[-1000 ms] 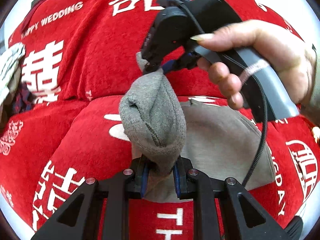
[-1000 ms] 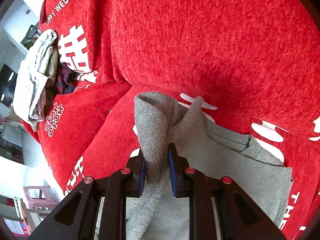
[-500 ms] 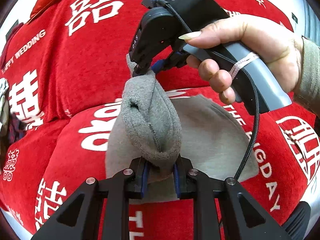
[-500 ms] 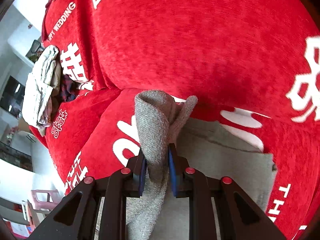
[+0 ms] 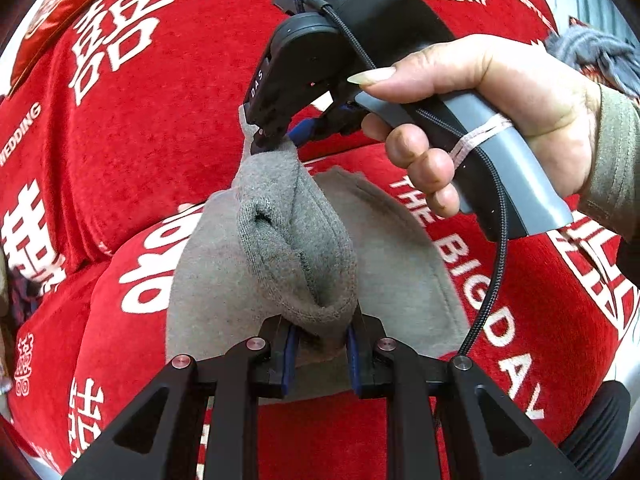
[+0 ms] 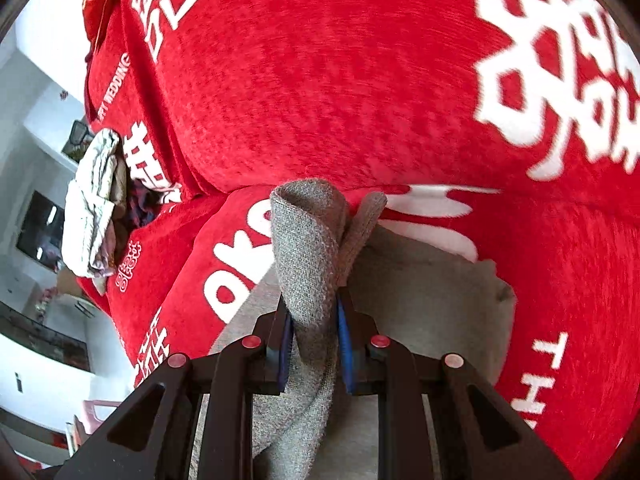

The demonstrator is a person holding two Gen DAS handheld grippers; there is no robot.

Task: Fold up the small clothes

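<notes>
A small grey knit garment (image 5: 296, 248) is lifted by one edge above a red sofa cover, its lower part (image 5: 400, 264) lying flat on the seat. My left gripper (image 5: 320, 344) is shut on a bunched fold of it at the near end. Farther along the same edge, a person's hand holds my right gripper (image 5: 276, 142), also shut on the cloth. In the right wrist view the right gripper (image 6: 312, 344) pinches a rolled fold of the grey garment (image 6: 308, 240), with the rest (image 6: 420, 300) spread on the seat behind it.
The red sofa cover (image 6: 340, 80) with white lettering fills both views, its backrest rising just behind the garment. A pile of other clothes (image 6: 94, 204) lies at the sofa's left end. A grey-blue fabric bundle (image 5: 588, 52) sits at upper right. A pink stool (image 6: 92, 412) stands on the floor.
Both grippers carried the held edge sideways along the sofa, away from the clothes pile. More of the grey garment now lies flat on the seat. Neither grip changed.
</notes>
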